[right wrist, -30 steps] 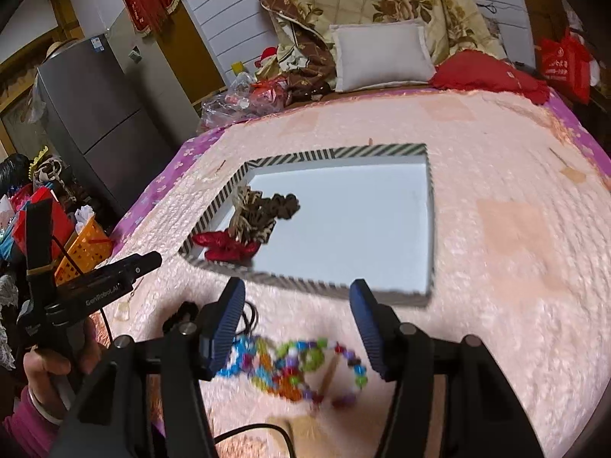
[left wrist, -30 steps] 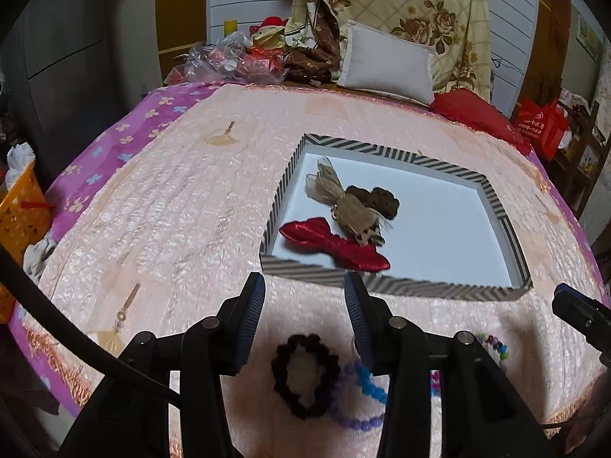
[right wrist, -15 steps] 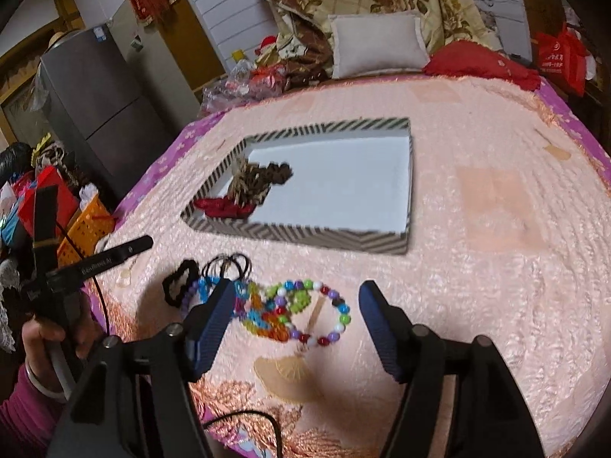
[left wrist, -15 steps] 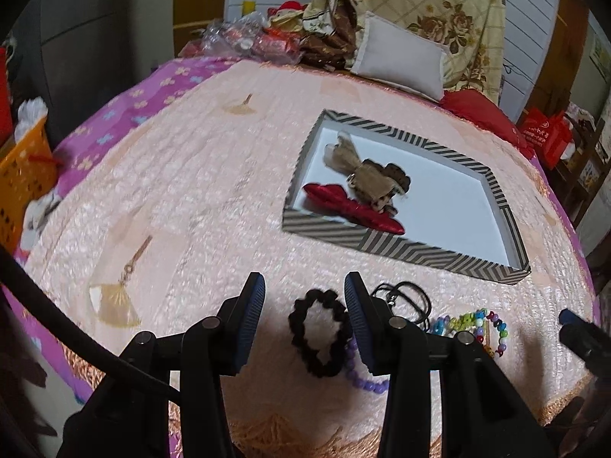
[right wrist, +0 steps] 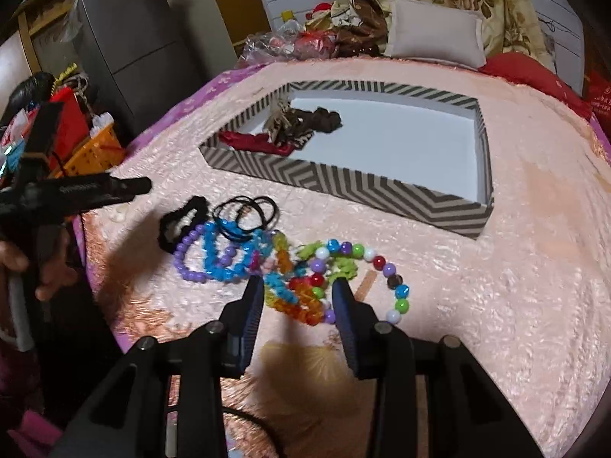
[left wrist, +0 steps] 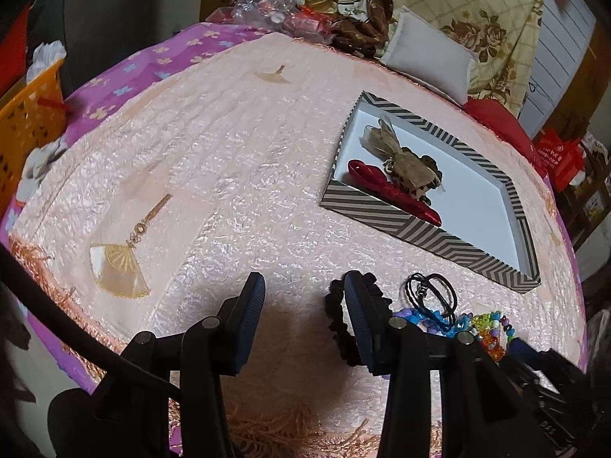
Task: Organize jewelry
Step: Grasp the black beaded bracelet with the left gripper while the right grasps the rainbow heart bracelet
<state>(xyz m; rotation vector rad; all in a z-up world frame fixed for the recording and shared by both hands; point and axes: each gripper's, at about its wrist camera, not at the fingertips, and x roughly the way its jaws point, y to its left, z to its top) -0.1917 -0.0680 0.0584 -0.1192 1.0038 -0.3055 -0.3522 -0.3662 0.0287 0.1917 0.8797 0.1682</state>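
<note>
Beads lie in a messy pile on the pink bedspread [right wrist: 515, 297], low in the middle of the right wrist view. The colourful bead bracelet [right wrist: 366, 267] is a big loop, its long side running left to right. Next to it on the left sit a blue bead bracelet [right wrist: 225, 255] and a purple bead bracelet [right wrist: 187, 255], touching each other. The black cords [right wrist: 248, 210] lie across the top of the blue one. The black scrunchie [right wrist: 179, 221] is at the far left of the pile.

The right gripper [right wrist: 298, 297] is wide open w/ nothing in it. Its tips sit over the near edge of the colourful beads; can't tell if they touch.

The left gripper [left wrist: 301, 297] is also wide open & holds nothing. In the left wrist view the scrunchie [left wrist: 340, 328] is partly hidden behind the right-hand finger, not between the two fingers.

The striped box [right wrist: 343, 183] sits above the pile in the frame, near it but not touching. Its long side runs from mid left to lower right in the right wrist view. A red bow [right wrist: 252, 141], a tan ribbon bow [left wrist: 397, 152] & a brown scrunchie [right wrist: 324, 118] are bunched in its left end. The rest of its white floor is bare, on the right side.

The bed edge w/ fringe is right under both grippers. Lots of bare bedspread on the right of the pile.
</note>
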